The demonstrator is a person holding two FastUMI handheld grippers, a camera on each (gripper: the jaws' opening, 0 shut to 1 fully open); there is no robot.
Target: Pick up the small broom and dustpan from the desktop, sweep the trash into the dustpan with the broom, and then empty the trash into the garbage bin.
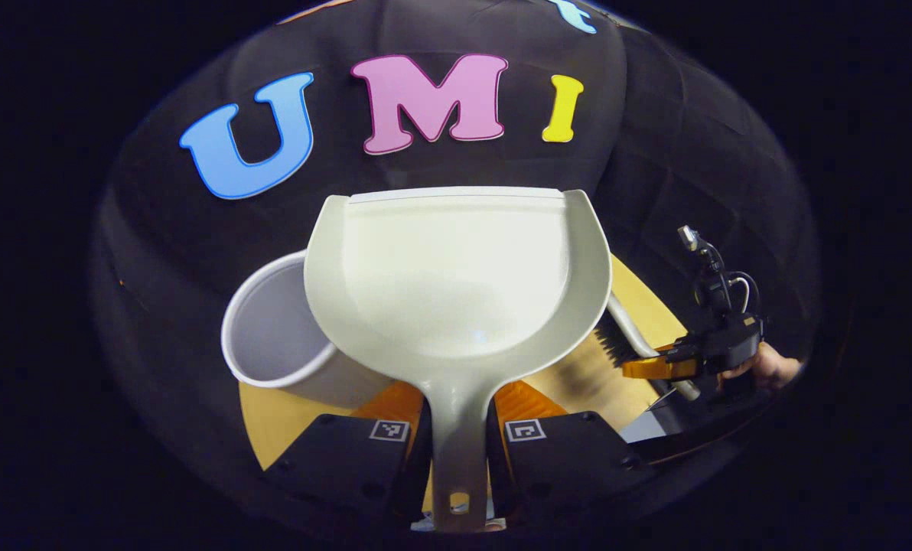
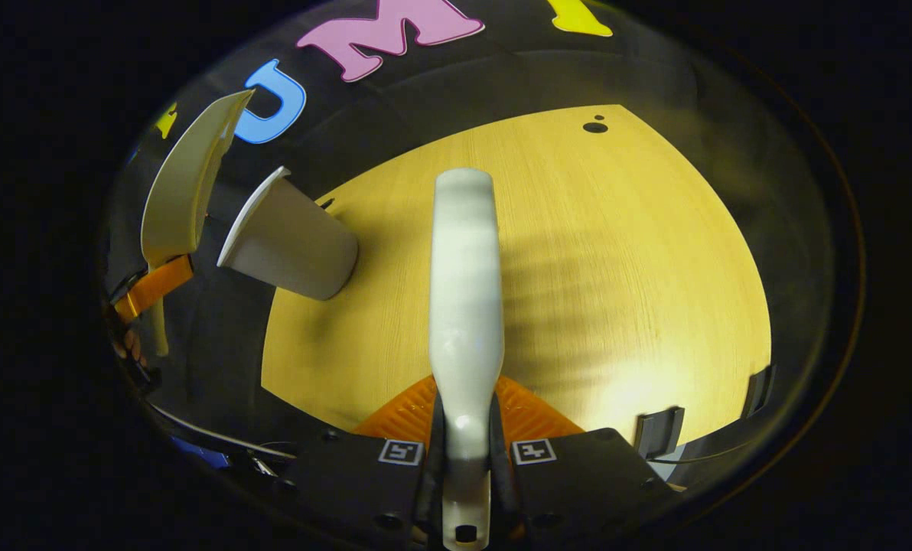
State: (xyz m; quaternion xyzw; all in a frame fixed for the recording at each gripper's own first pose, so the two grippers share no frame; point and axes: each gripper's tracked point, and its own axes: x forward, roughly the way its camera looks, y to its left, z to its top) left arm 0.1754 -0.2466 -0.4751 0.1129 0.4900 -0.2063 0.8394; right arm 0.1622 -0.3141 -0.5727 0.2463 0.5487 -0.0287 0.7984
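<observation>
1. Holding item: the left gripper pinches the dustpan by its handle, both fingers pressed on the stem; the pan is raised, mouth toward the booth wall.
2. Holding item: the right gripper pinches the broom by its handle, head pointing out over the desktop.
3. Garbage bin: white, open-topped, just behind and left of the pan in the left gripper view.
4. Step judged: emptying into the bin. Bring the pan's front lip over the bin's opening before tipping; tilt slowly; keep the broom well apart.
5. Left gripper view adds: the pan's hollow, with no trash that I can make out; broom bristles.
6. Right gripper view adds: the pan edge-on, tilted steeply, near the bin's rim; bare desktop beyond.
</observation>
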